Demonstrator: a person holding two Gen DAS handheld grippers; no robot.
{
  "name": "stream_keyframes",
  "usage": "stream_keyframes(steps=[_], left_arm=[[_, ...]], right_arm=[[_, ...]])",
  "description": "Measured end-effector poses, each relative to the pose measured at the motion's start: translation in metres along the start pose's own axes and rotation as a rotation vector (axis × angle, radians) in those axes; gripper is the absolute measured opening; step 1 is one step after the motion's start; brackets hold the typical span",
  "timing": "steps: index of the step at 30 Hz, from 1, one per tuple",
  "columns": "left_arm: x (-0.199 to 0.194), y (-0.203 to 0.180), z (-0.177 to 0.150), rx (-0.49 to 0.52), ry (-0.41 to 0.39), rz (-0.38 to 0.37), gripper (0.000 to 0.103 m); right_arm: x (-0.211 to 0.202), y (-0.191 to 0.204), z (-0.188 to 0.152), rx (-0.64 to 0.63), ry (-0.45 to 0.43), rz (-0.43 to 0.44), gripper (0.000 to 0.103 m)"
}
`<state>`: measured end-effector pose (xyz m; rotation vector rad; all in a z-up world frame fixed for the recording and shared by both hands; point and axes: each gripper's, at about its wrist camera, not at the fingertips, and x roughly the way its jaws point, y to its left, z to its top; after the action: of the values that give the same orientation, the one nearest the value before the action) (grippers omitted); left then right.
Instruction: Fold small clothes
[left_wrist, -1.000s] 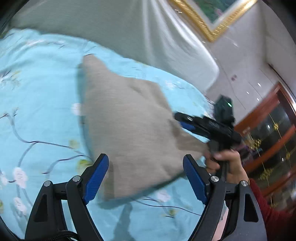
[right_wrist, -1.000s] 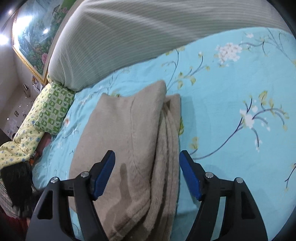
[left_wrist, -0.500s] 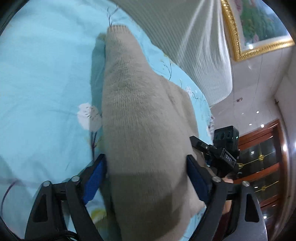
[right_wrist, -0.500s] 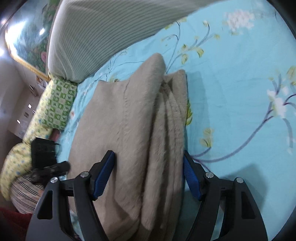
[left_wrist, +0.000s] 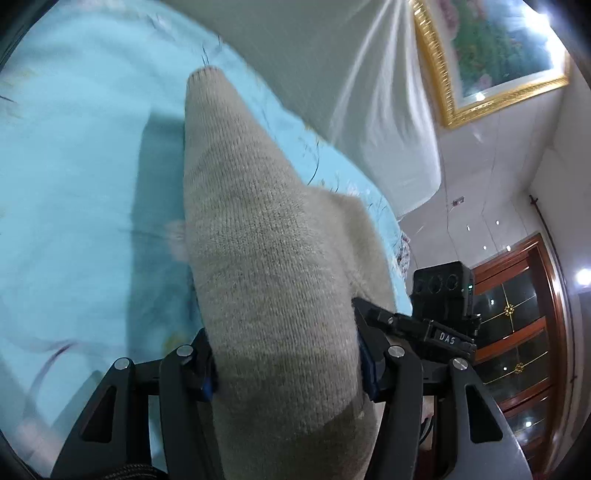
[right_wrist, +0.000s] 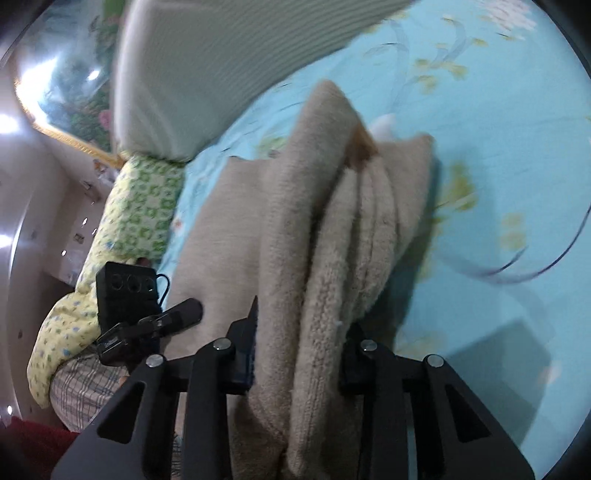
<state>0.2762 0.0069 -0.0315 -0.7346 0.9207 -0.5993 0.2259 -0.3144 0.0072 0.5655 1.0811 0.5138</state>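
A beige knitted garment (left_wrist: 258, 240) lies folded in layers on the light blue flowered bedspread (left_wrist: 74, 184). My left gripper (left_wrist: 286, 354) is closing on its near end, and the knit fills the gap between the blue pads. In the right wrist view the same garment (right_wrist: 332, 221) shows several stacked folds and a small brown label (right_wrist: 364, 147). My right gripper (right_wrist: 299, 343) is closing too, with the bunched folds squeezed between its pads. Both grippers hold the same near edge, side by side.
A large pale striped pillow (left_wrist: 332, 74) lies beyond the garment. A green patterned pillow (right_wrist: 147, 206) sits at the bed's left side. A gold-framed painting (left_wrist: 498, 55) hangs on the wall, and a wooden glass cabinet (left_wrist: 517, 332) stands at the right.
Both grippers moved forward over the garment's near edge and narrowed from wide open onto the fabric. The garment's edge now rises between the pads.
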Motion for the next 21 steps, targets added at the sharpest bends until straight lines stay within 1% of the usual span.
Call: stream_keyframes(steps=[2, 3, 4, 6, 8, 10, 12, 14, 16, 18, 19, 21], left_arm=[[-0.036, 0.002, -0.012, 0.017, -0.031, 0.021, 0.057], [-0.062, 0.007, -0.021, 0.018, -0.052, 0.036, 0.057], [-0.081, 0.012, -0.028, 0.015, -0.066, 0.048, 0.057], [-0.118, 0.024, -0.043, 0.009, -0.092, 0.079, 0.057], [-0.141, 0.035, -0.053, 0.004, -0.106, 0.112, 0.057], [-0.164, 0.052, -0.064, -0.025, -0.129, 0.138, 0.057], [-0.173, 0.069, -0.071, -0.060, -0.131, 0.155, 0.057], [-0.174, 0.085, -0.078, -0.090, -0.125, 0.159, 0.057], [-0.169, 0.097, -0.083, -0.112, -0.116, 0.149, 0.060], [-0.166, 0.103, -0.084, -0.116, -0.129, 0.133, 0.063], [-0.163, 0.103, -0.082, -0.111, -0.131, 0.134, 0.066], [-0.160, 0.101, -0.080, -0.100, -0.128, 0.151, 0.067]], right_arm=[[0.012, 0.025, -0.015, -0.023, 0.010, 0.047, 0.032], [0.018, 0.036, -0.022, -0.035, 0.016, 0.070, 0.032], [0.029, 0.052, -0.032, -0.056, 0.023, 0.100, 0.032], [0.046, 0.070, -0.046, -0.087, 0.034, 0.138, 0.032], [0.071, 0.090, -0.059, -0.119, 0.058, 0.168, 0.032], [0.098, 0.105, -0.071, -0.133, 0.092, 0.184, 0.032], [0.117, 0.112, -0.079, -0.142, 0.113, 0.185, 0.032], [0.128, 0.112, -0.085, -0.131, 0.115, 0.172, 0.032], [0.126, 0.105, -0.091, -0.121, 0.104, 0.154, 0.032], [0.125, 0.096, -0.093, -0.104, 0.101, 0.139, 0.035], [0.125, 0.093, -0.095, -0.104, 0.100, 0.123, 0.037], [0.124, 0.092, -0.096, -0.101, 0.084, 0.103, 0.042]])
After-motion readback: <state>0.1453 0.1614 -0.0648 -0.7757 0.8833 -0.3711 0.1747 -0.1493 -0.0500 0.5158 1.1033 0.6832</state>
